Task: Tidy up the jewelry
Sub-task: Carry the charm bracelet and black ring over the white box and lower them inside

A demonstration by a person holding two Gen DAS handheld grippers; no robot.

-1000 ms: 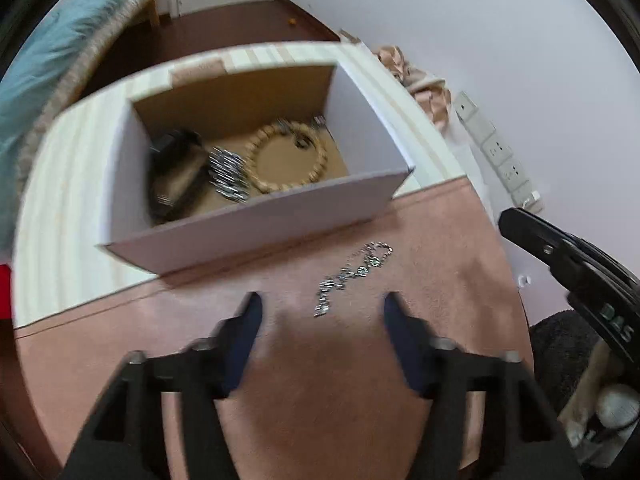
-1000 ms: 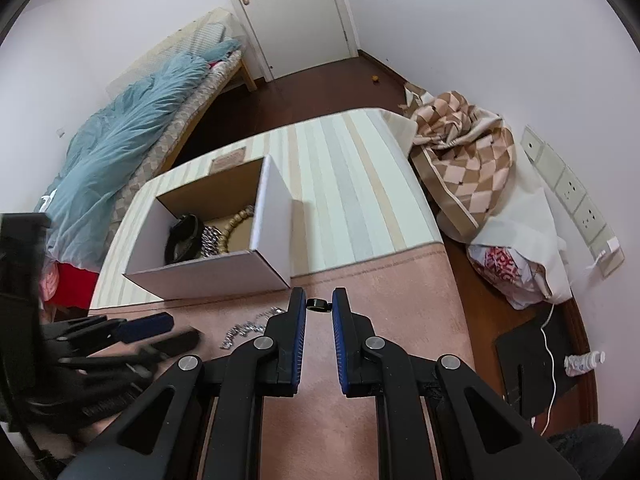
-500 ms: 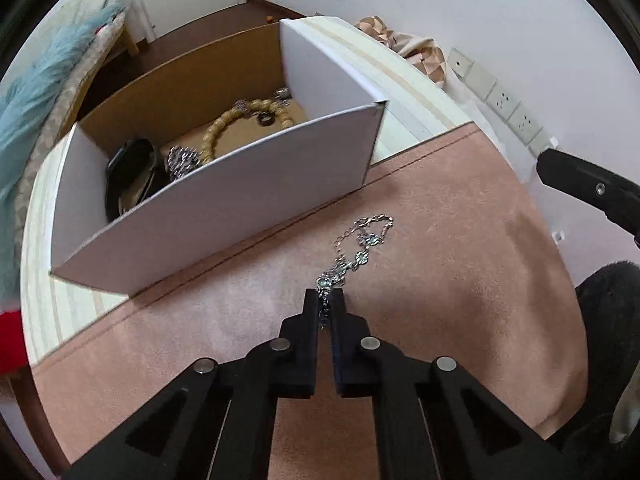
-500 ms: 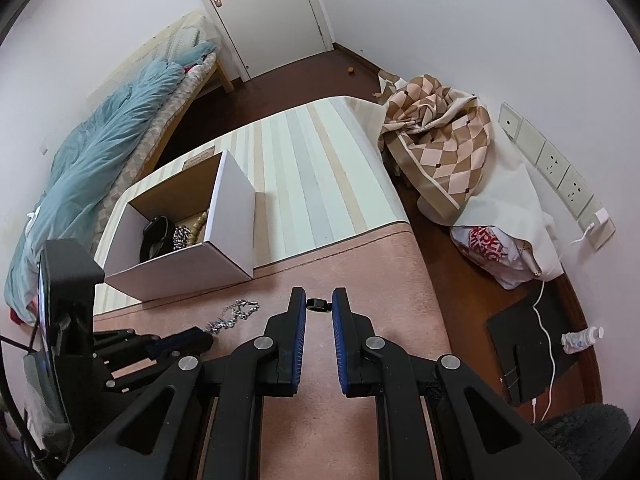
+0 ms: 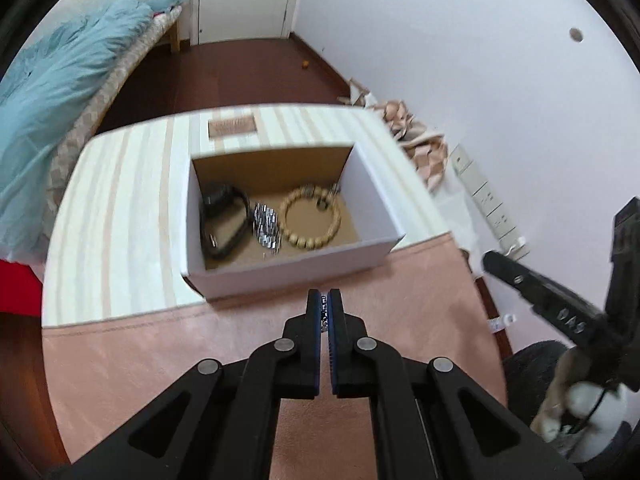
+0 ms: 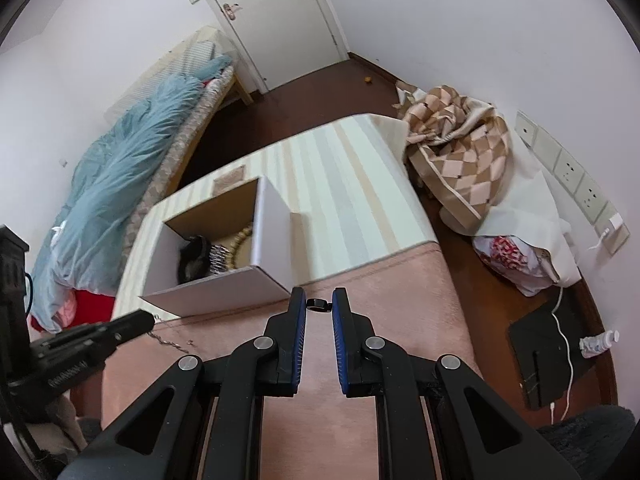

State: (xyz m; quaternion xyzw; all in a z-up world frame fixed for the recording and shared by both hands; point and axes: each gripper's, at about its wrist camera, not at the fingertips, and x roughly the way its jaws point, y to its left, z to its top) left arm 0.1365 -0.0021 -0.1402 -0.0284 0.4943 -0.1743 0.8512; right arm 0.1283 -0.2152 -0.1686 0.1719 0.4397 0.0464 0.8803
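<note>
Only the right wrist view showed the silver chain [image 6: 166, 340] hanging from the left gripper [image 5: 325, 312], whose jaws were closed on it. Right gripper [image 6: 319, 305] clamped a small ring [image 6: 319, 303]; box [image 6: 216, 300] at ten o'clock.

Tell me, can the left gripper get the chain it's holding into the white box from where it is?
Probably yes. The left gripper sits just short of the white box, whose top is open, and nothing stands between them; it must lift over the near wall.
</note>
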